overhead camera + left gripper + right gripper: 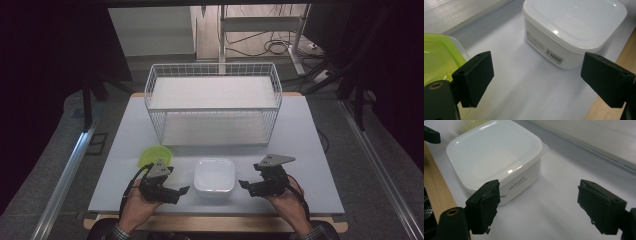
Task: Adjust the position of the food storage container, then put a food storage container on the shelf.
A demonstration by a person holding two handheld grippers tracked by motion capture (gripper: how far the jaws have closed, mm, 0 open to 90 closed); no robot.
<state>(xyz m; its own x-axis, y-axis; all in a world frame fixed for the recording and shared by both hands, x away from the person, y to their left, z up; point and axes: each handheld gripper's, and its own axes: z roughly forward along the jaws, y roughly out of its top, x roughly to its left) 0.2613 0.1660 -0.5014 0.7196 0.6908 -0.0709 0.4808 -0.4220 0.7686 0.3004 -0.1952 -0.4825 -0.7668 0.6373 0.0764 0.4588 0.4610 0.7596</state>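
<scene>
the white lidded container [214,175] sat between both open, empty tongs, left [184,190] and right [243,184]; it looked light, stiff, slippery, best gripped at opposite side walls.

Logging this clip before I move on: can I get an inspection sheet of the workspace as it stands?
Surface: pale table top with a wooden front edge.
Job's things: white lidded container between the two claws, lid on; barcode label on its side.
Clutter: green container behind the left claw; white wire basket at the back.
Grippers: left claw and right claw both open, nothing between the jaws, each facing the white container.
Cables: black leads along both wrists; loose cables on the floor behind.
Surroundings: dark curtains at both sides.
</scene>
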